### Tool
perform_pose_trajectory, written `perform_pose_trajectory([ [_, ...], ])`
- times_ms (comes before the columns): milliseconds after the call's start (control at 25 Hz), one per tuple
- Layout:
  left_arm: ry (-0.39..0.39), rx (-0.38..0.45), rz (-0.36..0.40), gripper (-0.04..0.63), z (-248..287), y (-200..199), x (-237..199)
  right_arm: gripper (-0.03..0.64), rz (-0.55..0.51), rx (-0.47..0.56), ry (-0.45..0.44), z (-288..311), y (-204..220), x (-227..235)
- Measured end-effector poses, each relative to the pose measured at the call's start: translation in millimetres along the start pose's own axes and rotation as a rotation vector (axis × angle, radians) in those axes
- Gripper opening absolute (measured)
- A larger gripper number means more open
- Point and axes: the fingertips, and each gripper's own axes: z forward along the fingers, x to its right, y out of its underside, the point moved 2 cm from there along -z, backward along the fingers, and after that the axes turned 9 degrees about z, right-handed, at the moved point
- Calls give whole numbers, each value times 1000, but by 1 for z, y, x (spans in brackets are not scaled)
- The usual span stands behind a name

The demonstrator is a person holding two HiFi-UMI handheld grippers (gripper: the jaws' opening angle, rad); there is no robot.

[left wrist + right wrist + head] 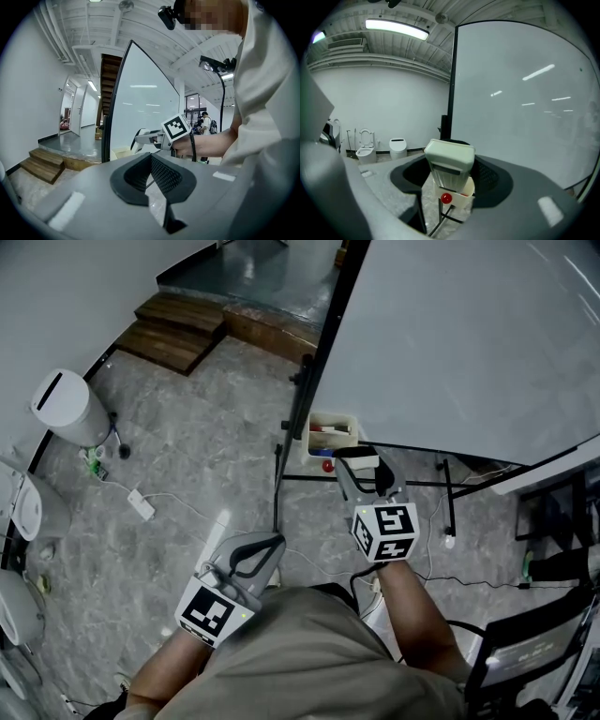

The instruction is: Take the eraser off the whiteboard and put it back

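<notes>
The whiteboard (469, 343) fills the upper right of the head view and stands on a black frame. My right gripper (360, 457) is shut on the white eraser (362, 462), held off the board's face, just in front of the small white tray (332, 420) on the board's frame. In the right gripper view the eraser (449, 161) stands upright between the jaws, above the tray (461, 200) and a red ball (446, 198), with the board (525, 93) to the right. My left gripper (275, 543) hangs low at the left, shut and empty; its fingers (161, 174) meet.
The board's black stand legs (279, 479) and a crossbar run over the grey stone floor. A white power strip (142, 505) with its cable lies at the left, near white toilets (62, 405). Wooden steps (178, 329) are at the back. A dark chair (534, 652) is at the lower right.
</notes>
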Motion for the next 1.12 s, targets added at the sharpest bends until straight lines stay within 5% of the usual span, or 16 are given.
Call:
perform_pose_trajectory([
  [1120, -162, -25, -5, 5, 30, -24, 106, 272, -105, 34, -248, -160, -31, 10],
])
